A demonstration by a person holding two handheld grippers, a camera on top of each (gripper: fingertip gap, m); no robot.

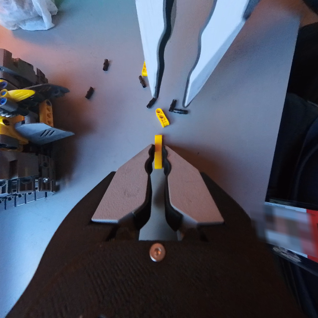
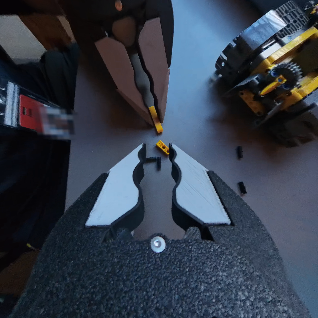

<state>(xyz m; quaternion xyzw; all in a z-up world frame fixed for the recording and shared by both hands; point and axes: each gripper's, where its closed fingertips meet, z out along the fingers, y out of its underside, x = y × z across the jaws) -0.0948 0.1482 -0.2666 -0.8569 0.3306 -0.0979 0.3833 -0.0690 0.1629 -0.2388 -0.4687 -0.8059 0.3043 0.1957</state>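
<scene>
Two grippers meet nose to nose here: the left gripper (image 1: 158, 146) is clenched on a small yellow plastic beam (image 1: 158, 151), held edge-on, while the right gripper (image 2: 157, 146), spread wide, straddles two black plastic pins (image 2: 155, 160) beside a loose yellow holed connector (image 2: 163, 147) on the grey table (image 1: 103, 120).

At your nine o'clock sits a yellow-and-black toy vehicle (image 1: 25, 123); a crumpled white bag (image 1: 29, 13) lies at eleven, a red box (image 1: 311, 235) at four.
</scene>
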